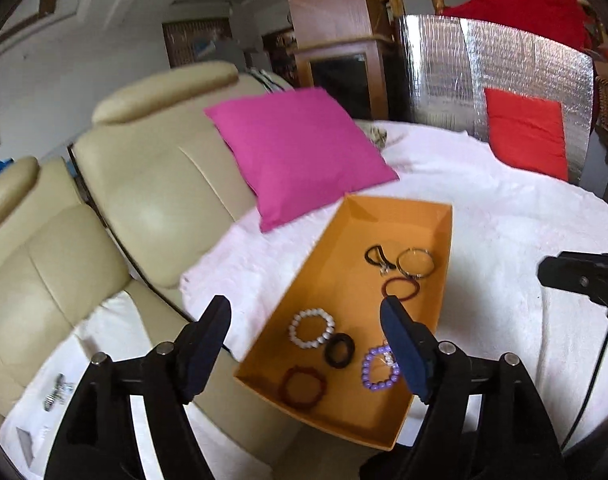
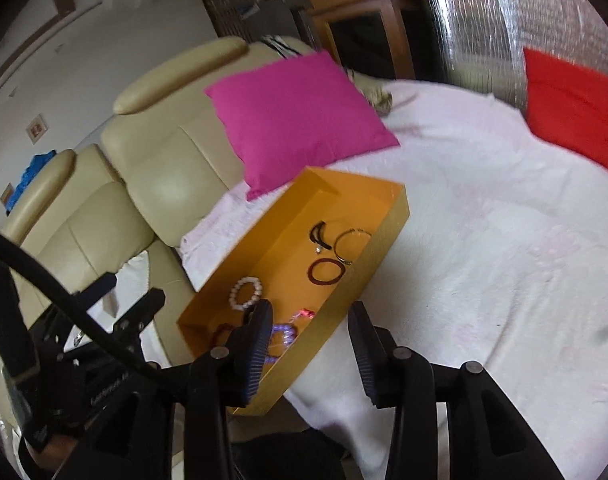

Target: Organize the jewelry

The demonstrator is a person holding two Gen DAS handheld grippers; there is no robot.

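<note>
An orange tray [image 1: 440, 236] lies on a white blanket and holds several bracelets: a white bead one [image 1: 312, 328], a black ring [image 1: 339, 350], a purple bead one [image 1: 378, 368], a dark red one [image 1: 303, 388], a thin red loop [image 1: 401, 288], a metal bangle [image 1: 416, 263] and a black piece [image 1: 378, 258]. My left gripper [image 1: 306, 316] is open and empty above the tray's near end. My right gripper [image 2: 310, 320] is open and empty; its fingers straddle the near right wall of the tray [image 2: 384, 236]. The right gripper's body shows in the left wrist view [image 1: 584, 280].
A pink cushion [image 1: 299, 152] leans just behind the tray. A red cushion [image 1: 528, 132] rests against a silver foil panel [image 1: 504, 72] at the back right. A cream leather sofa [image 1: 143, 184] is on the left. Small metal items [image 1: 57, 392] lie on a white cloth at lower left.
</note>
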